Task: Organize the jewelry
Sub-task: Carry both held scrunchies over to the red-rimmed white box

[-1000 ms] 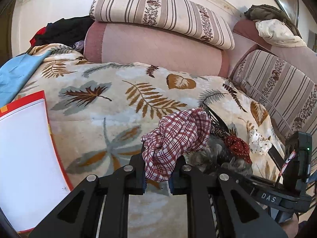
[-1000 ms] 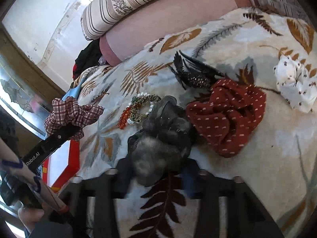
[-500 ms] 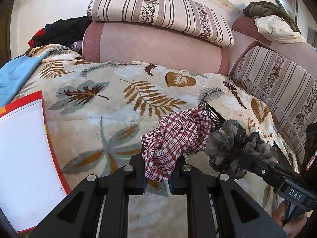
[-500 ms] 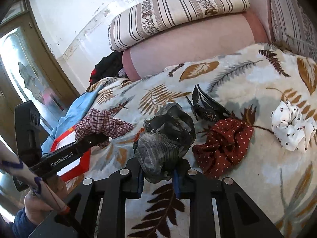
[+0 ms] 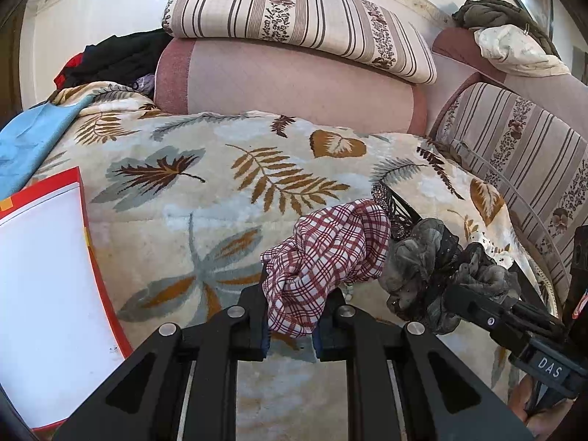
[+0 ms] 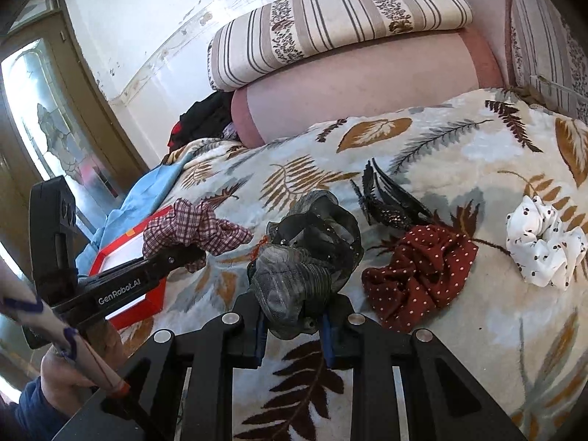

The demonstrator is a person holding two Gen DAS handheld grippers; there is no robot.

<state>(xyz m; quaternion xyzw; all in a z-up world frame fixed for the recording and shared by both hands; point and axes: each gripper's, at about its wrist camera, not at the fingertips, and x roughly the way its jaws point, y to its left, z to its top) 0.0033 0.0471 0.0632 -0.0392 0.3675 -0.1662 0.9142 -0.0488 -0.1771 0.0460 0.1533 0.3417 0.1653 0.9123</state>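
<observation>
My left gripper (image 5: 290,325) is shut on a red-and-white checked scrunchie (image 5: 330,253), held above the leaf-patterned blanket (image 5: 183,198). The same checked scrunchie (image 6: 194,226) shows at the left of the right wrist view. My right gripper (image 6: 292,325) is shut on a grey-black scrunchie (image 6: 305,261), lifted off the blanket; in the left wrist view this grey scrunchie (image 5: 426,268) hangs just right of the checked one. A dark red dotted scrunchie (image 6: 419,272), a white spotted scrunchie (image 6: 540,242) and a black hair claw (image 6: 389,202) lie on the blanket (image 6: 441,147).
A white board with a red frame (image 5: 40,275) lies at the left on the blanket. A striped cushion (image 5: 294,22) rests on a pink bolster (image 5: 286,81) behind. A blue cloth (image 5: 29,139) and dark clothes lie far left. A person's hand (image 6: 73,367) holds the left gripper.
The right gripper closed on the grey-black scrunchie and lifted it off the blanket, rolling level. It now hangs next to the checked scrunchie. The left gripper stayed still.
</observation>
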